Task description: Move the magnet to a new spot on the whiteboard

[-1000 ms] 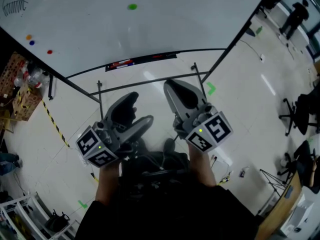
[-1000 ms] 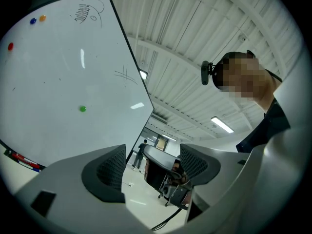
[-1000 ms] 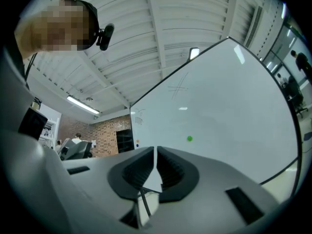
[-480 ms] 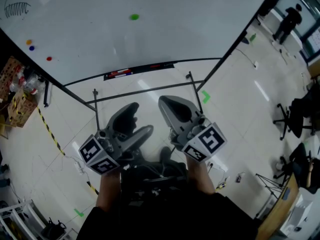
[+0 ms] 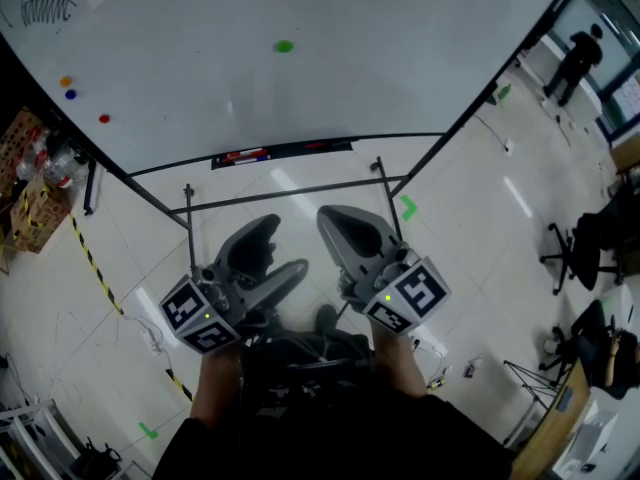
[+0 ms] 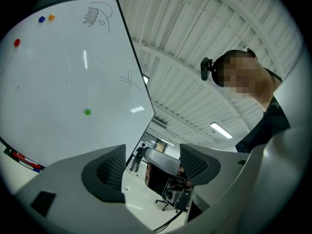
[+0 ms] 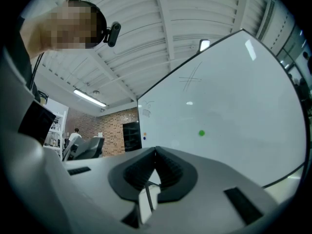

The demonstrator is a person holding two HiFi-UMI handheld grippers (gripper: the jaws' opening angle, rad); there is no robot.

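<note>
Magnet (image 5: 284, 45), green, three others (image 5: 104, 119), one whiteboard (image 5: 400, 58)

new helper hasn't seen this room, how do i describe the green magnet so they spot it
Find the big whiteboard. Toward its middle sits one small round green magnet, alone on bare white. The only others, an orange magnet, a blue magnet and a red magnet, sit far off by the left edge.

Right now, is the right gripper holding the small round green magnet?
No, the right gripper is shut and empty; the green magnet sits on the whiteboard.
</note>
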